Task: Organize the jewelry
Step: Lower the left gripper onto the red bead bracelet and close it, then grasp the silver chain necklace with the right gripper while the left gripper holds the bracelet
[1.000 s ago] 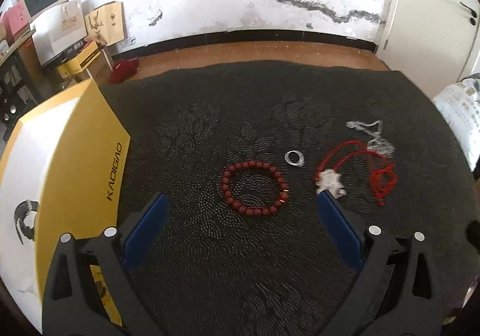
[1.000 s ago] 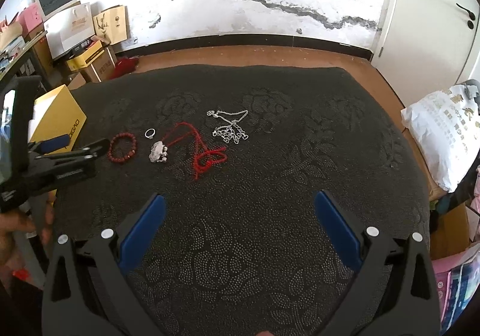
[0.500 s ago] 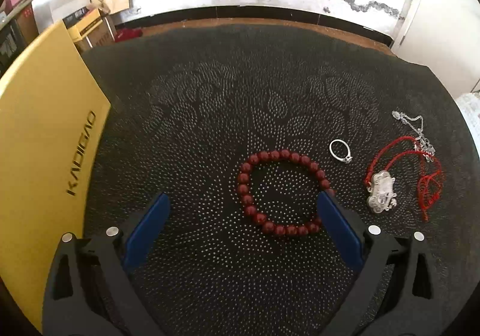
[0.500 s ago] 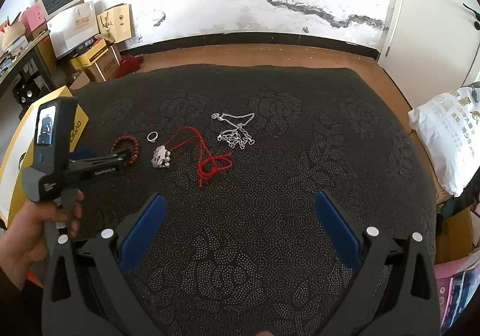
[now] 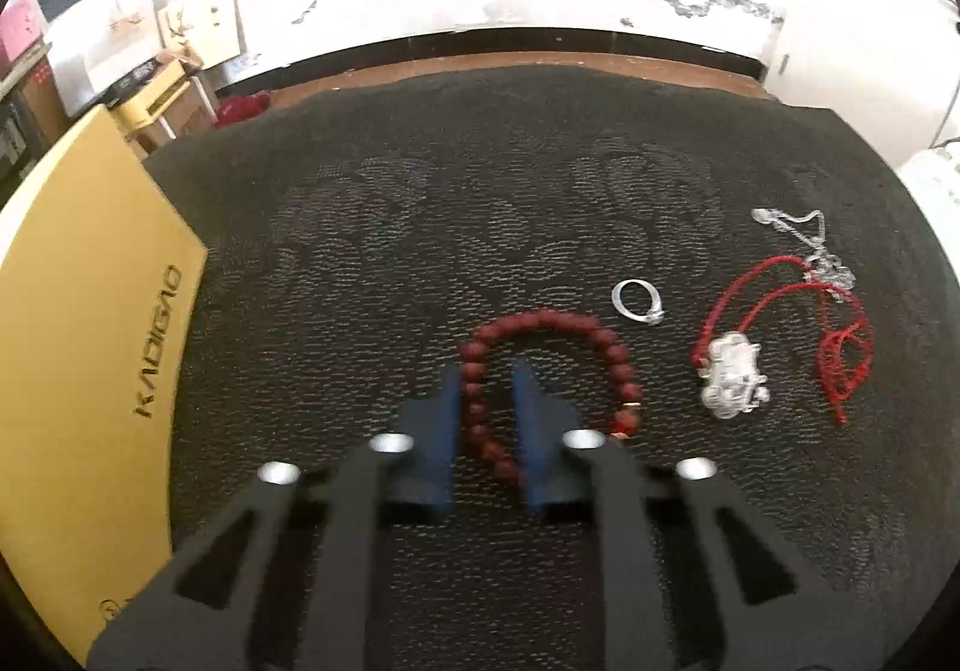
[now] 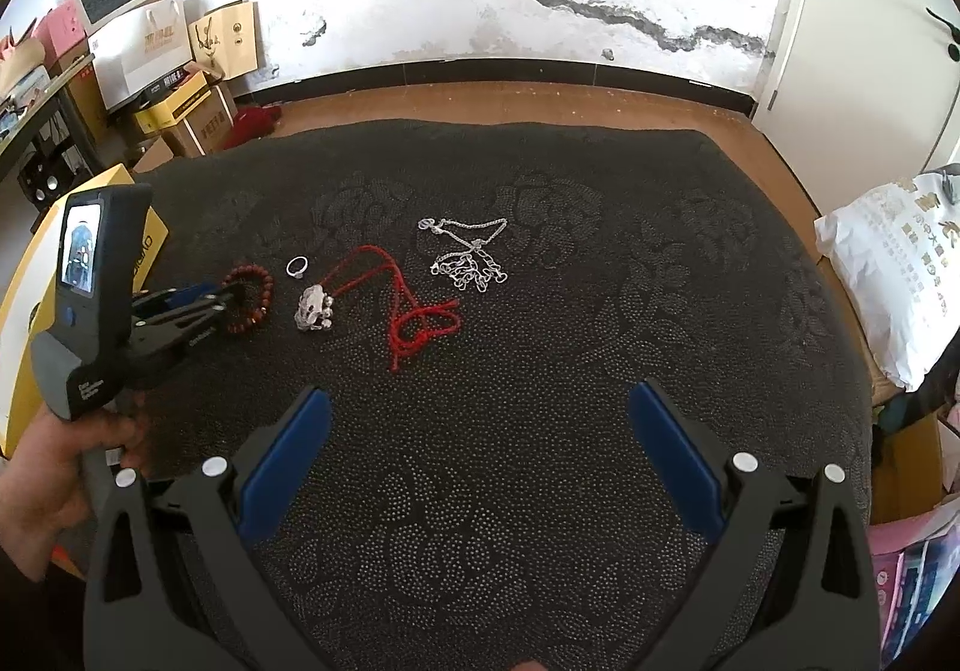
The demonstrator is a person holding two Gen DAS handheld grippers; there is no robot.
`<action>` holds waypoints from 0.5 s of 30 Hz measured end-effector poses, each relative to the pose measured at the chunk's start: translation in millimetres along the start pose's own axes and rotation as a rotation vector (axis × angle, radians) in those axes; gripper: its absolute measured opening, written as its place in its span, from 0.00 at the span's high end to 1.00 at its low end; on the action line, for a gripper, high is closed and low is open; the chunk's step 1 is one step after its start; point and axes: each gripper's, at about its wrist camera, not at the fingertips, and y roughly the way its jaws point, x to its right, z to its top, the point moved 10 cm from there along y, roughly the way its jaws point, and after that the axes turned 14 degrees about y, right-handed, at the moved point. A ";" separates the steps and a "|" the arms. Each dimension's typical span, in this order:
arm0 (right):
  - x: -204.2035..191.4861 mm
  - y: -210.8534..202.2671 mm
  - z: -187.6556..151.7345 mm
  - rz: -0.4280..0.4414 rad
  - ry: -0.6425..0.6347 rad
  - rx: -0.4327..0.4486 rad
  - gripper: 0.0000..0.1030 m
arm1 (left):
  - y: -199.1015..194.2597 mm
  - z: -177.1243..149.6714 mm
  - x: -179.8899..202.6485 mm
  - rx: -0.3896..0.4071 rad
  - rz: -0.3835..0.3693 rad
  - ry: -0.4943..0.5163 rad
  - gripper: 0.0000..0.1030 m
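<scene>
A red bead bracelet [image 5: 606, 338] lies on the dark patterned cloth [image 5: 480, 191]. My left gripper [image 5: 486, 371] is down on it, its jaws closing, with the bracelet's left strand between the blue pads. In the right wrist view the left gripper [image 6: 225, 299] sits at the bracelet [image 6: 264, 287], held by a hand [image 6: 54, 461]. To the right lie a silver ring [image 5: 637, 301], a red cord with a silver pendant [image 5: 732, 380] and a silver chain [image 5: 810, 245]. My right gripper [image 6: 480, 401] hangs open over bare cloth, nothing between its fingers.
A yellow box [image 5: 90, 281] lies along the cloth's left edge. Cardboard boxes and paper bags [image 6: 180, 65] stand by the far wall on the left. A white bag [image 6: 888, 275] rests off the cloth's right edge. Wooden floor borders the far side.
My left gripper has come down to the bracelet and its jaws have gone from wide open to nearly together around the left strand. The right gripper has stayed put.
</scene>
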 end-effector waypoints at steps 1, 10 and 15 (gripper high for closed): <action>-0.6 1.1 -0.2 -0.003 -0.002 -0.001 0.06 | -0.6 -0.8 -1.8 -0.001 -0.002 -0.006 0.93; -1.7 6.4 2.7 0.002 0.000 -0.008 0.07 | -33.8 4.8 -12.2 0.018 0.039 -0.034 0.93; 4.4 18.4 4.3 -0.005 -0.011 -0.034 0.07 | -77.5 12.8 -12.1 0.066 0.030 -0.031 0.93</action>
